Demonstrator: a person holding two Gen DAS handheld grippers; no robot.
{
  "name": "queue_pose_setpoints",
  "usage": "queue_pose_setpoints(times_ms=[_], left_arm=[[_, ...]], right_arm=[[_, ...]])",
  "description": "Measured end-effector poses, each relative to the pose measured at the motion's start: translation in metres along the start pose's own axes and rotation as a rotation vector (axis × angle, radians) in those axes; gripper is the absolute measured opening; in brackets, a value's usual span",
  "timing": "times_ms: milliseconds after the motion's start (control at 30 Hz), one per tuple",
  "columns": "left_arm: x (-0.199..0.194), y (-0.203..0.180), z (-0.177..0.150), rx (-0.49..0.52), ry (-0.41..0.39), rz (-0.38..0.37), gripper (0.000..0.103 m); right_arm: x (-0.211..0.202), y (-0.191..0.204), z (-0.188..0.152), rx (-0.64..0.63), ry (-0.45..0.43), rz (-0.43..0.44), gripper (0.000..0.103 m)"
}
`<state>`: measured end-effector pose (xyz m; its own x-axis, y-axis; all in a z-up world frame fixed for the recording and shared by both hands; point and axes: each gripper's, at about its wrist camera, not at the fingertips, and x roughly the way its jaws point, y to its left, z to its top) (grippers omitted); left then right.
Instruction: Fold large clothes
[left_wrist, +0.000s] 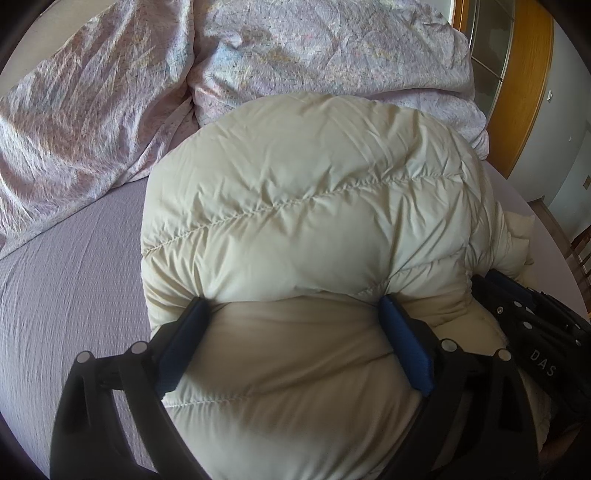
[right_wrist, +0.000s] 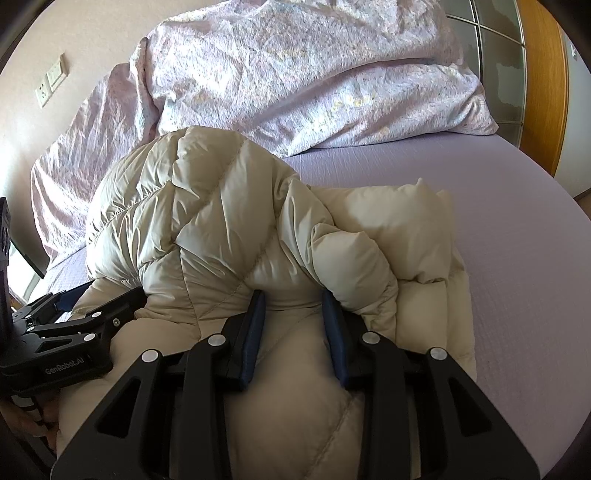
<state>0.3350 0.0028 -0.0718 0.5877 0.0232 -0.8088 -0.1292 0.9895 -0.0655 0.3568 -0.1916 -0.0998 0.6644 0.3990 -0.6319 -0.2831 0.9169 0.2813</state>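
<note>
A cream quilted down jacket (left_wrist: 306, 206) lies bunched on the lilac bed; it also shows in the right wrist view (right_wrist: 207, 229). My left gripper (left_wrist: 291, 299) has its blue pads wide apart, with a thick fold of the jacket between them and bulging over the tips. My right gripper (right_wrist: 293, 295) has its jaws closer together, pinching a fold of the jacket. The right gripper shows at the right edge of the left wrist view (left_wrist: 532, 325); the left gripper shows at the left edge of the right wrist view (right_wrist: 66, 325). The two grippers sit side by side on the jacket's near edge.
A crumpled pink floral duvet (left_wrist: 110, 110) and a pillow (right_wrist: 314, 81) lie behind the jacket. The lilac bed sheet (right_wrist: 517, 258) extends to the right and also shows left of the jacket in the left wrist view (left_wrist: 66, 295). A wooden door frame (left_wrist: 524, 92) stands at the far right.
</note>
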Motion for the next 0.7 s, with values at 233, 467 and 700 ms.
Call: queue_pose_setpoints(times_ms=[233, 467, 700], left_arm=[[0.002, 0.0, -0.002, -0.001, -0.007, 0.003, 0.095], [-0.014, 0.016, 0.004, -0.009, 0.026, -0.064, 0.094], [-0.038, 0.067, 0.006, -0.087, 0.086, -0.144, 0.093]], right_arm=[[0.002, -0.002, 0.0, 0.006, 0.0, 0.015, 0.033], [-0.003, -0.006, 0.01, 0.013, 0.095, 0.095, 0.035], [-0.037, -0.034, 0.021, 0.097, 0.093, 0.144, 0.087]])
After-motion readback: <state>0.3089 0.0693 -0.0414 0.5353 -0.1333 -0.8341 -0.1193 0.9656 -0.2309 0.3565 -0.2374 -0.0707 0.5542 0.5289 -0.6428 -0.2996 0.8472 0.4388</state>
